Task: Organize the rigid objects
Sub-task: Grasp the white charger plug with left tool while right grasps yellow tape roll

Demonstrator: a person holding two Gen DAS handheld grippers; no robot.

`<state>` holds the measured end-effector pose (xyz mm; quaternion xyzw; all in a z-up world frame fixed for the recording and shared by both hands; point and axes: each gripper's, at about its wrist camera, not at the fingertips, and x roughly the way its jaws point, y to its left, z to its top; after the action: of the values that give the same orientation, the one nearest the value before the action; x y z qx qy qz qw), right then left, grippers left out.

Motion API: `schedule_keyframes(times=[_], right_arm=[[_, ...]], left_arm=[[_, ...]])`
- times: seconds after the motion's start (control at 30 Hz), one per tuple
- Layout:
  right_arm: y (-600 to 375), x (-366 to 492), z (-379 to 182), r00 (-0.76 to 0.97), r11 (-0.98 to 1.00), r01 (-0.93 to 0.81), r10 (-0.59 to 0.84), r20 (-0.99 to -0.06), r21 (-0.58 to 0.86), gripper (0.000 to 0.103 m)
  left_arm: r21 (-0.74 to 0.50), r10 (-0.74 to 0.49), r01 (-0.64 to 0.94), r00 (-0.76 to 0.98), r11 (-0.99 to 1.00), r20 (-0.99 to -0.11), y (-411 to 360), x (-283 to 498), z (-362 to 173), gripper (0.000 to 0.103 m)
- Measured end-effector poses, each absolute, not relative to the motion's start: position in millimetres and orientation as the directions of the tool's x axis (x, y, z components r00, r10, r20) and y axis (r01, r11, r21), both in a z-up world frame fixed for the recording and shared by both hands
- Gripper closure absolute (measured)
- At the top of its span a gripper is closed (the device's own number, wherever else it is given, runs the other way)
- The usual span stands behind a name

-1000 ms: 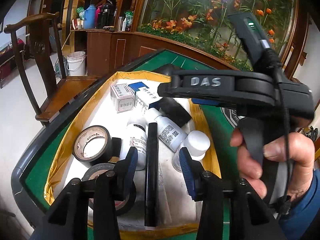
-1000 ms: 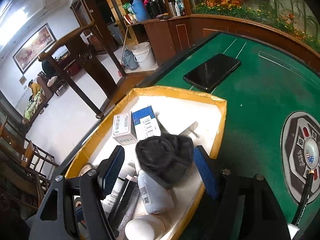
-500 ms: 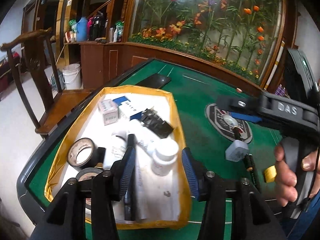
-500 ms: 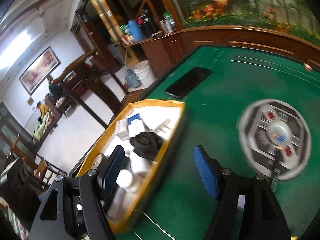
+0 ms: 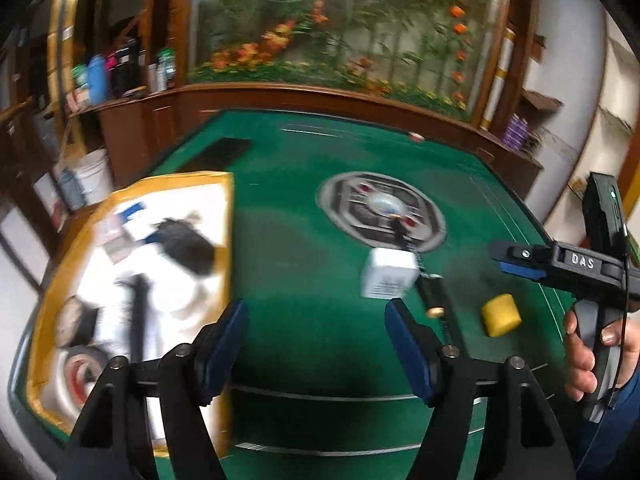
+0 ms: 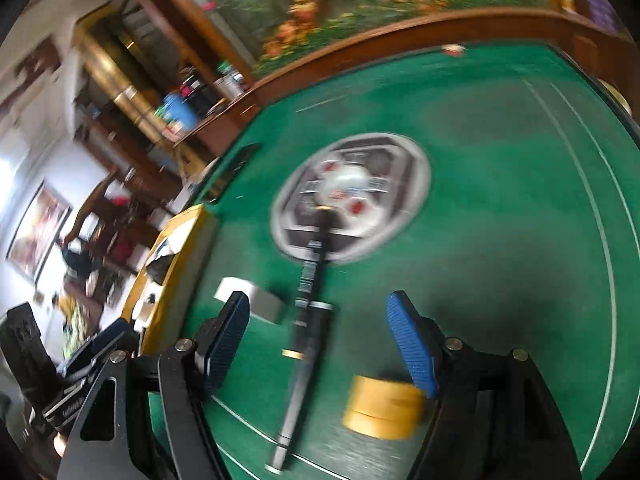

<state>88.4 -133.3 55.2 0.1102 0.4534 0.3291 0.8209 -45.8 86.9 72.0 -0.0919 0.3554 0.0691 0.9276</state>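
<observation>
The yellow tape roll (image 6: 383, 407) lies on its side on the green bench (image 6: 500, 240), just beside the black pen (image 6: 308, 312) and near the white box (image 6: 250, 298); being round, it may roll away if one pad strikes it first. The right tool (image 6: 318, 340) stands apart and empty above it. The left tool (image 5: 316, 344), whose jaws have just been opening with nothing between them, hangs beside the yellow-rimmed tray (image 5: 230, 216).

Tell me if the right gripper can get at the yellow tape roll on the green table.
Probably yes: the right gripper is open and empty, and the yellow tape roll lies just below it on the table, apart from the black pen.
</observation>
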Motion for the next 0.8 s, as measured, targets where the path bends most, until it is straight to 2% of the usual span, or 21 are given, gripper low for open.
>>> schedule_keyframes(times=[0.17, 0.43, 0.47, 0.5, 0.53, 0.8], right_arm=[[-155.6, 97.9, 50.3, 0.395, 0.771, -0.378, 0.635, -0.663, 0.513, 0.032], [-158.8, 100.1, 49.3, 0.387, 0.773, -0.369, 0.632, -0.671, 0.516, 0.032], [-158.4, 99.5, 48.8, 0.384, 0.775, -0.370, 0.630, -0.675, 0.513, 0.032], [-156.0, 99.0, 48.2, 0.377, 0.780, -0.376, 0.622, -0.686, 0.501, 0.032], [-154.3, 98.4, 47.5, 0.375, 0.789, -0.378, 0.609, -0.699, 0.485, 0.032], [-146.2, 87.3, 33.7, 0.350, 0.837, -0.368, 0.529, -0.773, 0.406, 0.032]], left_arm=[[-0.041, 0.065, -0.131, 0.711, 0.990, -0.700, 49.6, -9.3, 57.5, 0.028], [0.018, 0.117, -0.155, 0.657, 0.988, -0.745, 38.7, 44.7, 33.5, 0.028], [0.011, 0.111, -0.156, 0.646, 0.988, -0.756, 40.0, 49.8, 29.7, 0.032], [-0.004, 0.093, -0.149, 0.638, 0.989, -0.765, 41.2, 53.3, 25.6, 0.052], [-0.015, 0.082, -0.148, 0.628, 0.989, -0.774, 42.4, 54.7, 21.9, 0.061], [-0.024, 0.086, -0.163, 0.635, 0.986, -0.767, 47.5, 37.3, 17.7, 0.061]])
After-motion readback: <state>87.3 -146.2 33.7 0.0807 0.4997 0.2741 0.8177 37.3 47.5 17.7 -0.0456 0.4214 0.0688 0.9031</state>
